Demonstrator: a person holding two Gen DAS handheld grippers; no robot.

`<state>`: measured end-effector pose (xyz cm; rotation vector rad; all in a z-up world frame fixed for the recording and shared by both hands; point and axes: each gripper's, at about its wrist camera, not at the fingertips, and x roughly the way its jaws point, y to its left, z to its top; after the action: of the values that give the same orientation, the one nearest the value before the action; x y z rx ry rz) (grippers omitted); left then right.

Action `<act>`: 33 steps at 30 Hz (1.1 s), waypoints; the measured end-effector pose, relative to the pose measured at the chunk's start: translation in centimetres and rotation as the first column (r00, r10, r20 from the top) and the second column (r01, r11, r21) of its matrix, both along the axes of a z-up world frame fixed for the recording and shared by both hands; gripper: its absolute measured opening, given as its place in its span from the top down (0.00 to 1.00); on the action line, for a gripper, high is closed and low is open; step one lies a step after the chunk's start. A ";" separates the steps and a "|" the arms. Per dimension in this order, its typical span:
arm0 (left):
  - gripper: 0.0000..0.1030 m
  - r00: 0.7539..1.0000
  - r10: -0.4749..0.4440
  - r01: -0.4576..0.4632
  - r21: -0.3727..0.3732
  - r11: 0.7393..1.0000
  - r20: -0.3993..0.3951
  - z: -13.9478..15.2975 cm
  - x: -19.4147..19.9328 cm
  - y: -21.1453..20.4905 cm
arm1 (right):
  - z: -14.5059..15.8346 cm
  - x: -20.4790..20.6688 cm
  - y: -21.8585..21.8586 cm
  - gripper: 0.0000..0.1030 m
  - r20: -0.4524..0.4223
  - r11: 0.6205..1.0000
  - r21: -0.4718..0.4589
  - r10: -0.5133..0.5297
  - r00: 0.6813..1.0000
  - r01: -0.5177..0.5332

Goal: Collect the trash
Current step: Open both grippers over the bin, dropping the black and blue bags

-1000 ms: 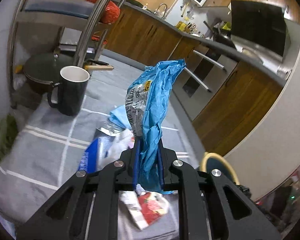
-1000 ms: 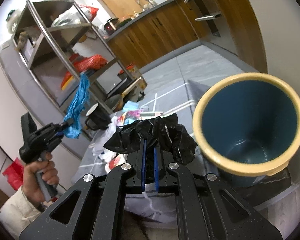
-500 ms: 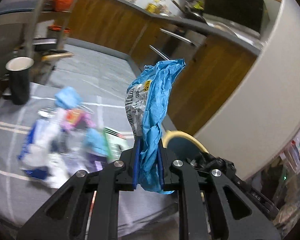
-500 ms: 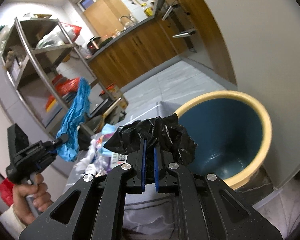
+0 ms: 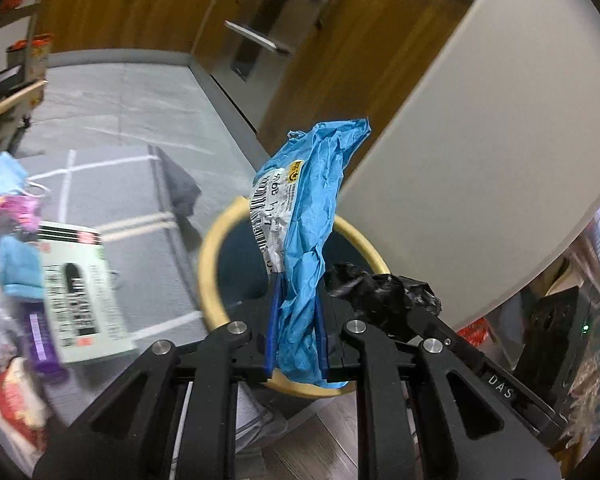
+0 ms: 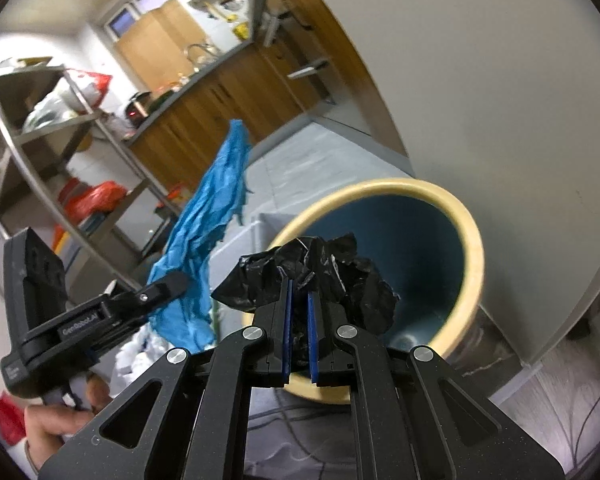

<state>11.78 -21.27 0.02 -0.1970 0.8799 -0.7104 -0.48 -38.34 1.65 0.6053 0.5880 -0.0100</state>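
Both grippers now nearer the bin, fingers clamped on blue bag and black wad.

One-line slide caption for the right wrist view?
Right tongs clamp crumpled black plastic at the blue bin mouth.

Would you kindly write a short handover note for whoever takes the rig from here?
Left tongs: shut on the blue plastic mailer bag, held upright in front of the bin's mouth.
Right tongs: shut on the crumpled black plastic bag, at the near rim of the bin.
Trash bin (blue inside, cream rim): stands on the floor by the white wall; its visible inside looks bare.
Done: two pieces picked up and carried to the bin.
Left: release both into the bin, then fetch the rest on the grey cloth: the white labelled package, wrappers and other scraps beside it.
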 end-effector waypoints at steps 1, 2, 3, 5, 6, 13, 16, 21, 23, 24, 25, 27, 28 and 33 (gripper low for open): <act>0.86 1.000 -0.012 0.012 0.011 1.000 -0.007 -0.3 0.3 -0.5 | -0.4 0.2 -0.3 0.92 -0.015 1.000 0.004 -0.008 1.000 0.008; 0.86 1.000 -0.025 0.025 0.025 0.999 -0.013 -0.8 0.5 -1.2 | -0.6 0.3 -0.3 0.92 -0.025 1.000 0.003 -0.013 1.000 0.013; 0.86 0.999 -0.041 0.042 0.040 0.998 -0.023 -1.3 0.7 -2.1 | -0.9 0.5 -0.4 0.92 -0.038 1.000 0.002 -0.017 0.999 0.017; 0.86 0.997 -0.063 0.066 0.062 0.996 -0.038 -1.9 1.2 -3.2 | -1.5 1.0 -0.5 0.92 -0.067 1.000 0.004 -0.024 0.997 0.024; 0.86 0.996 -0.073 0.076 0.071 0.995 -0.045 -2.3 1.3 -3.7 | -1.7 1.1 -0.4 0.92 -0.078 1.000 0.002 -0.027 0.997 0.027; 0.84 0.992 -0.086 0.097 0.114 0.989 -0.094 -4.2 2.3 -4.6 | -2.9 1.6 -0.9 0.90 -0.141 0.999 -0.007 -0.050 0.989 0.050; 0.76 0.993 -0.084 0.094 0.116 0.989 -0.087 -4.1 1.9 -4.6 | -2.8 1.5 -0.8 0.85 -0.139 0.998 -0.010 -0.056 0.989 0.056; 0.58 0.994 -0.088 0.094 0.106 0.990 -0.057 -3.3 1.5 -4.1 | -2.5 0.7 -1.1 0.66 -0.107 0.997 -0.017 -0.073 0.992 0.071; 0.50 0.996 -0.086 0.090 0.102 0.991 -0.039 -2.8 1.2 -3.9 | -2.1 0.4 -1.1 0.65 -0.088 0.997 -0.021 -0.082 0.993 0.081; 0.49 0.996 -0.085 0.087 0.097 0.991 -0.029 -2.5 1.1 -3.7 | -2.0 0.3 -1.1 0.64 -0.083 0.996 -0.024 -0.085 0.993 0.083; 0.49 0.996 -0.083 0.085 0.095 0.992 -0.026 -2.3 1.0 -3.5 | -2.0 0.2 -1.1 0.64 -0.079 0.996 -0.024 -0.085 0.993 0.083; 0.47 0.997 -0.072 0.073 0.087 0.994 -0.020 -1.8 0.9 -3.0 | -2.0 0.1 -1.1 0.63 -0.077 0.996 -0.030 -0.081 0.994 0.079; 0.46 0.998 -0.066 0.068 0.083 0.994 -0.018 -1.6 0.8 -2.7 | -2.1 0.1 -1.1 0.63 -0.077 0.996 -0.033 -0.080 0.994 0.077; 0.40 1.000 -0.018 0.018 0.063 0.998 0.002 -0.4 0.0 -0.2 | -1.8 0.1 -0.3 0.57 -0.070 0.996 -0.062 -0.061 0.996 0.057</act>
<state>11.82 -21.48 -0.41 -0.1315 0.9016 -0.6986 -0.33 -38.65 -0.19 0.5659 0.6370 -0.1046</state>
